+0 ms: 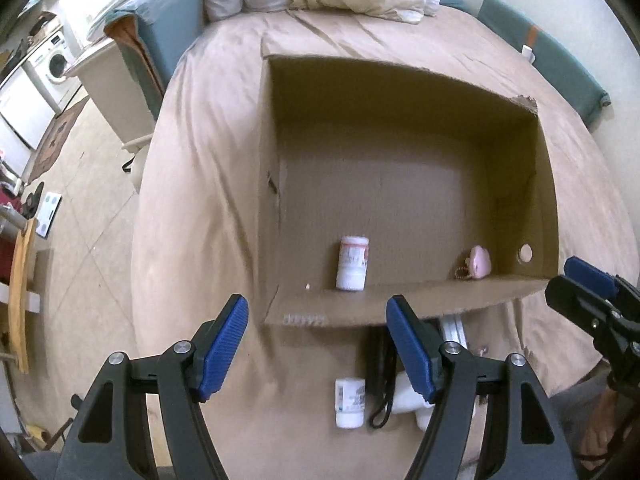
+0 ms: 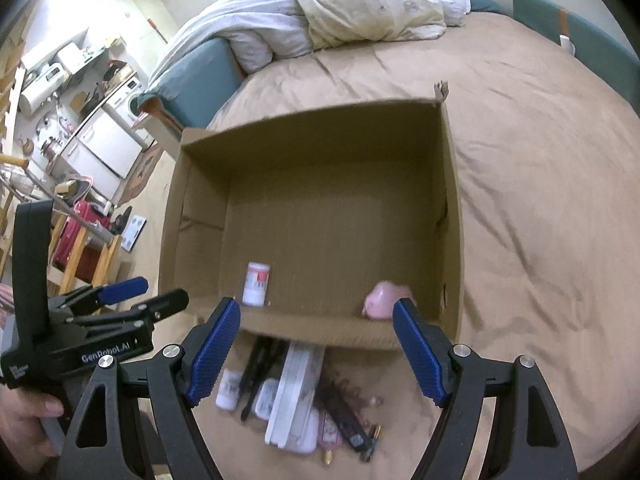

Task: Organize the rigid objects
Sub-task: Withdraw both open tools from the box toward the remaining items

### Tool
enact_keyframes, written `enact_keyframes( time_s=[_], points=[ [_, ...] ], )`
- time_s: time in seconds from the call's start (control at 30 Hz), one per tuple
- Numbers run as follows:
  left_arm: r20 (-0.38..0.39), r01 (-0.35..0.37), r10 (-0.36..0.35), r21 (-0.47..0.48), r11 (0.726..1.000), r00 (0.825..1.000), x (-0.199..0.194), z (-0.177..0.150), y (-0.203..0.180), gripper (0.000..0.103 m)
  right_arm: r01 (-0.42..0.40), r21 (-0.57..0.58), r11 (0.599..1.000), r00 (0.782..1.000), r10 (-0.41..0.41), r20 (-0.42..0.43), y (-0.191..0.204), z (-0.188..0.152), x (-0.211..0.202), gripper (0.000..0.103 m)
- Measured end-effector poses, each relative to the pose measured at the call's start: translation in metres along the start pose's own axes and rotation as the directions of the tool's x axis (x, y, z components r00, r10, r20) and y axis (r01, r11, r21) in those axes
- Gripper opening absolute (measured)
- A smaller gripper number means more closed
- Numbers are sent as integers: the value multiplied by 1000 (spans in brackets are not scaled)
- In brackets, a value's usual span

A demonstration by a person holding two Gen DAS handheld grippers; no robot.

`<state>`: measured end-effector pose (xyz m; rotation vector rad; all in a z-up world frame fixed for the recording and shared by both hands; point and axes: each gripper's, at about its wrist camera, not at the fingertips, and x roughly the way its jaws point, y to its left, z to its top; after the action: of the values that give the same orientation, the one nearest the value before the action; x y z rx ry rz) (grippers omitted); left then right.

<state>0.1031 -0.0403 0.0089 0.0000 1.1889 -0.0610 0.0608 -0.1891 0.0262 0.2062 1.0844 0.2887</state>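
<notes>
- Blue-padded fingers of our left claw [image 1: 318,350] fill the bottom of the left wrist view, spread wide apart with nothing between them.
- Just beyond and below that claw, a white pill bottle [image 1: 350,402] lies on the tan bed [image 1: 192,200], beside a black strap and a white item we cannot identify.
- Ahead of the left claw sits an open cardboard box [image 1: 400,312]; its near wall stands just past the fingertips.
- Inside the box, close to the near wall, a white bottle with a red label [image 1: 352,263] stands upright, ahead of the left claw and between its fingers.
- A small pink object [image 1: 479,262] rests near the box's right corner, well apart from the bottle.
- Our right claw [image 2: 316,354] is also spread wide and holds nothing; its right fingertip overlaps the pink object in the right wrist view.
- Between the right claw's fingers, on the bed in front of the box, lies a blurred cluster [image 2: 304,400] of white cases, a long white box and dark slender items.
- Far beyond both claws, crumpled bedding [image 2: 360,12] is heaped at the head of the bed.
</notes>
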Motion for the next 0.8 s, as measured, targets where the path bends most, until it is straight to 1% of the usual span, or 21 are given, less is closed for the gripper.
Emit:
enact_keyframes(
  time_s=[0.27, 0.4, 0.63, 0.7, 0.8],
  points=[
    [-38, 8, -9, -36, 999, 999, 10, -30, 7, 69, -28, 41, 999, 998, 30, -49, -5, -25, -3, 83],
    [-37, 0, -1, -33, 999, 999, 13, -39, 7, 69, -36, 62, 997, 997, 40, -62, -8, -38, -5, 83],
    [-33, -24, 23, -10, 1000, 999, 22, -48, 11, 69, -7, 83, 996, 997, 14, -82, -15, -54, -4, 83],
    [-44, -21, 20, -25, 999, 999, 27, -49, 16, 69, 1, 96, 995, 996, 7, -86, -18, -56, -4, 83],
    [-61, -11, 6, -80, 997, 998, 32, -47, 29, 69, 23, 125, 992, 995, -10, -102, -27, -58, -2, 83]
  ],
)
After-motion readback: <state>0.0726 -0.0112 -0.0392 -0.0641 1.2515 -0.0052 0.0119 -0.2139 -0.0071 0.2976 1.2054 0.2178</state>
